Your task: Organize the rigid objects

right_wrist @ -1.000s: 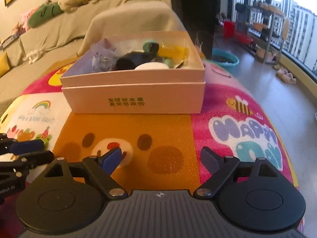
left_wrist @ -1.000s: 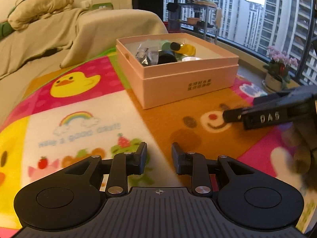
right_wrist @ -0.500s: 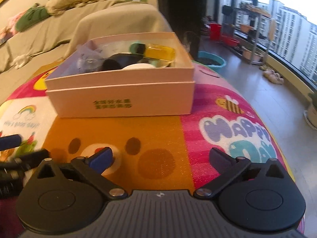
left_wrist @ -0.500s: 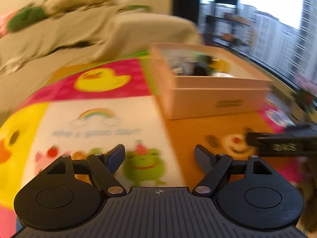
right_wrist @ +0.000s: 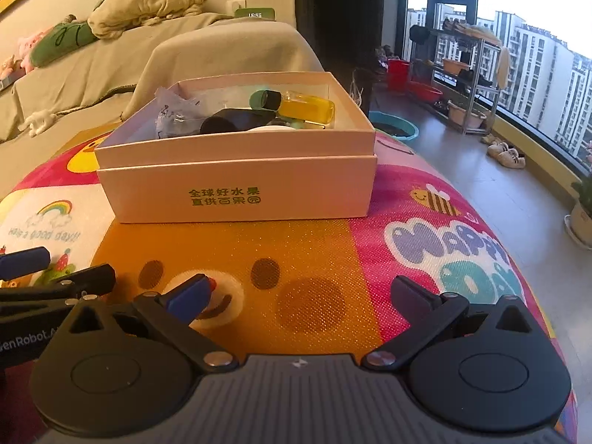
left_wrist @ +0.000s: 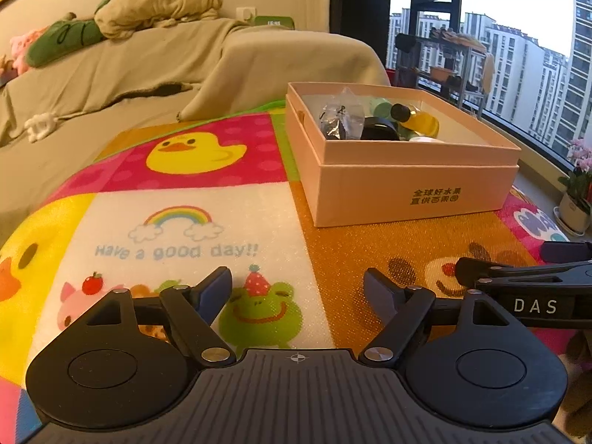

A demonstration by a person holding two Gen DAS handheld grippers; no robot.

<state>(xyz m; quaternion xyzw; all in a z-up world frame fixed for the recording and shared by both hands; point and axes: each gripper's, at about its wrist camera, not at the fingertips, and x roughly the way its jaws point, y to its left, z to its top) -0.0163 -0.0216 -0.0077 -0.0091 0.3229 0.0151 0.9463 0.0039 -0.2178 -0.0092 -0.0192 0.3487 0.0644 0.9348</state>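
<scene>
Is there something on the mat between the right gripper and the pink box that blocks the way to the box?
Nothing visible does. The right gripper is open and empty, and only bare printed mat lies between it and the pink box. The left gripper, also open, is off to its left side, not in that path.

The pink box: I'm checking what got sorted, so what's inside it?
Inside the pink box: a yellow bottle with a black cap, a crinkled clear bag, a black item, something white. The front wall hides whatever lies lower.
</scene>
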